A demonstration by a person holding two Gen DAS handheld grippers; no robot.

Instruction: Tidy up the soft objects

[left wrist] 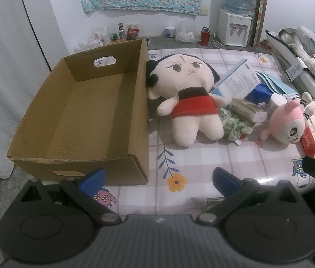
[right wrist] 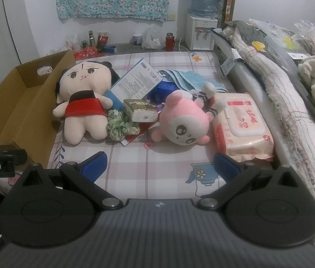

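Observation:
An open brown cardboard box sits on the left of the checked bed sheet, nothing in it; it also shows in the right wrist view. A cream doll in a red dress lies against the box's right wall. A pink plush lies to the right. A green scrunchie and a light blue towel lie among them. My left gripper is open before the box corner. My right gripper is open in front of the pink plush.
A wet-wipes pack, a small gold-topped box, a blue-white carton and a dark blue box lie in the pile. Folded bedding lines the right side. A water dispenser and bottles stand at the back.

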